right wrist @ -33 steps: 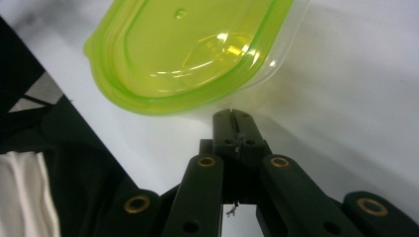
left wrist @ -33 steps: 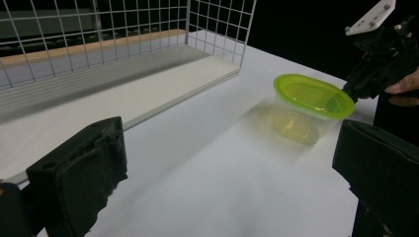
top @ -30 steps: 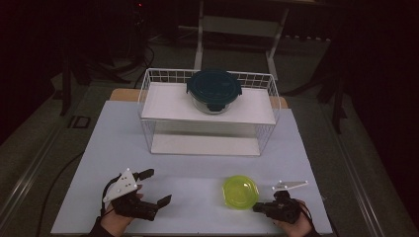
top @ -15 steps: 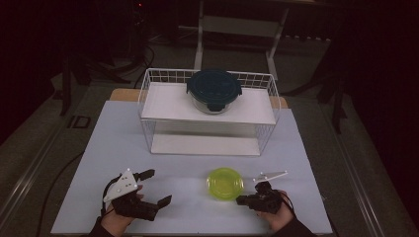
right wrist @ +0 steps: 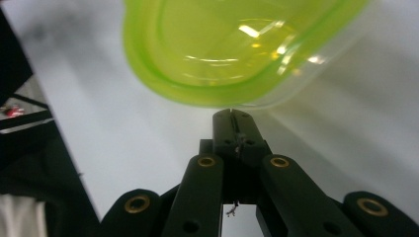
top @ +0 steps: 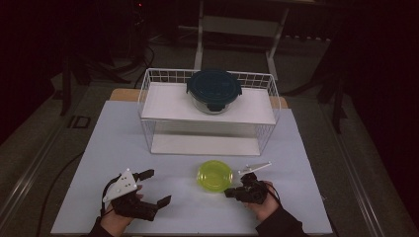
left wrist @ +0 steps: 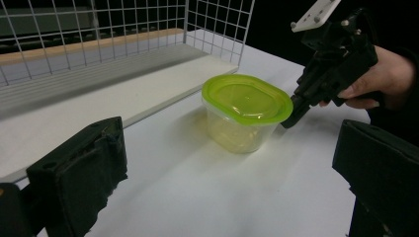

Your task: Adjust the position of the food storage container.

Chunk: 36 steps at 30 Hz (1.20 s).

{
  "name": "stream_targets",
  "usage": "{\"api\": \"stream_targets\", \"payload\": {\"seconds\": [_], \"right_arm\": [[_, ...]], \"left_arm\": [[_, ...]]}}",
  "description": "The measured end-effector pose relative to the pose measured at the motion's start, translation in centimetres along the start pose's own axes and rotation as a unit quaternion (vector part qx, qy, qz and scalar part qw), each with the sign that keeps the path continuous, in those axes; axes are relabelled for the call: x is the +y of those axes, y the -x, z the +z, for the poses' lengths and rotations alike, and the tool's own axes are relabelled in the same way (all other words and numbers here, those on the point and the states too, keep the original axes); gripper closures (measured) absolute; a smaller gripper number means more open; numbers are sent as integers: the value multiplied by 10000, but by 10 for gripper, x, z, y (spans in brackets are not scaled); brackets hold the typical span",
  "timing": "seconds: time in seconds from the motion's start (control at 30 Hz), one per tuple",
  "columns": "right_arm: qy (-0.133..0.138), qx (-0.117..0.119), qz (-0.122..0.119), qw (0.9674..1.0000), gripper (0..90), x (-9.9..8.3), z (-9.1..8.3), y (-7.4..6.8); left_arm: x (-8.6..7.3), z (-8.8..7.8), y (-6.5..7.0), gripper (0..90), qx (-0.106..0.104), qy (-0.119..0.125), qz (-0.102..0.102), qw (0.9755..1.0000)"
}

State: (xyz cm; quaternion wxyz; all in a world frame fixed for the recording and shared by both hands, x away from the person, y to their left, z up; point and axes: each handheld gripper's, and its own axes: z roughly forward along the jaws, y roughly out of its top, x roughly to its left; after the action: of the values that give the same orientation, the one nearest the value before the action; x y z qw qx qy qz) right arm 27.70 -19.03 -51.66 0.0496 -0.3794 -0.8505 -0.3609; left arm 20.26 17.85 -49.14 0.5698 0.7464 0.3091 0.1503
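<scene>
Touching the green-lidded container's [top: 215, 176] rim, the right gripper's [top: 230, 193] jaws are fully closed, empty.

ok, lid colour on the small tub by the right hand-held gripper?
Lime green lid, clearest in the left gripper view.

A white table [top: 118, 128] stands in a dim room on grey floor [top: 34, 148]. Beyond the table, a metal stand [top: 237, 24] rises against darkness.

Clear tub [top: 215, 177] with green lid, upright before the wire rack [top: 207, 111]
</scene>
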Motion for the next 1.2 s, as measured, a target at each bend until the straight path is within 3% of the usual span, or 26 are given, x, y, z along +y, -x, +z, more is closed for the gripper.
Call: {"api": "stream_targets", "payload": {"seconds": [0.1,0.23,0.93,1.2], "right_arm": [[1,-185,109,9998,900,0,-2,8],[115,-125,331,9993,900,2,-2,15],[144,-36,283,9995,900,43,31,13],[95,3,270,9996,900,50,40,9]], "left_arm": [[0,1,0,0,-4,3,-5,10000],[0,1,1,0,-17,-12,11,10000],[-1,1,0,0,-32,-25,-11,10000],[-1,1,0,0,-37,-24,-17,10000]]}}
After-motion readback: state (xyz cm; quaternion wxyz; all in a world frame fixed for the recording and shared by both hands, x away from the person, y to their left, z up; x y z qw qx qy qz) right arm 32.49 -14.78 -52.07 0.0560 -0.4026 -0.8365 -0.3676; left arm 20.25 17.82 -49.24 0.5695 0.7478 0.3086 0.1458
